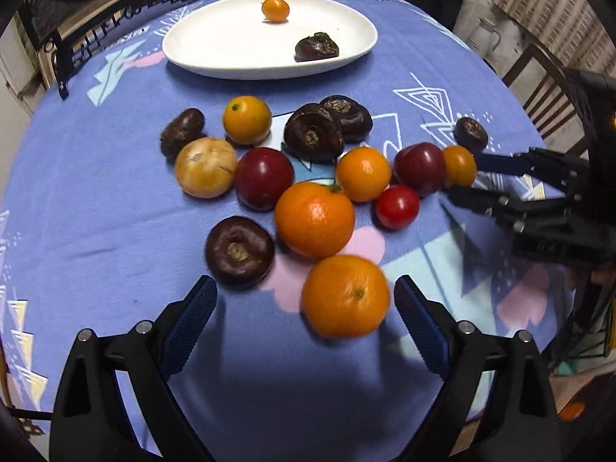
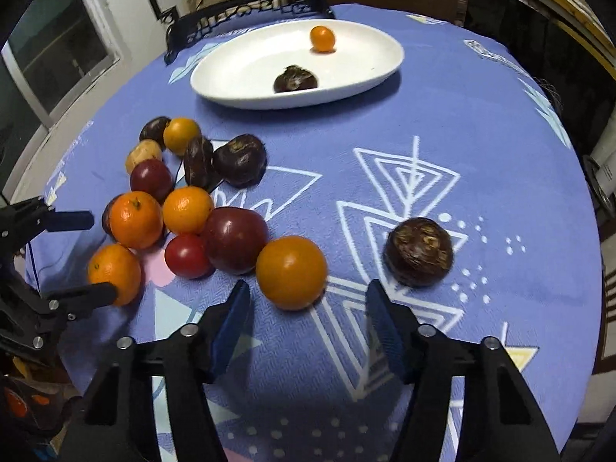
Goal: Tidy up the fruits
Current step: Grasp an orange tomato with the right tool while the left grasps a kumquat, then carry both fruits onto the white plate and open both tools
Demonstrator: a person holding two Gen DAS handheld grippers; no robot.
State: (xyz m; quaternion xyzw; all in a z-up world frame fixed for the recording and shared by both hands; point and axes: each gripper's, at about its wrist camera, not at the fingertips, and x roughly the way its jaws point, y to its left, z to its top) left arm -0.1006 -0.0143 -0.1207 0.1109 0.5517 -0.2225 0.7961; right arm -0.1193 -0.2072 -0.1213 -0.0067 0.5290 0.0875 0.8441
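Round glossy fruits [image 1: 314, 218] cluster in orange, red, dark brown.

Counter cloth [image 1: 96, 231] showing periwinkle blue with white line triangles and pink, pale-blue and cream patches. Plate [image 1: 215, 50] appearing plain white, carrying one orange kumquat [image 1: 275, 9] and one dark-brown water chestnut [image 1: 317, 47]. Loose fruits appearing orange, deep red, tan and glossy brown. Gripper pads [image 1: 188, 325] showing blue.
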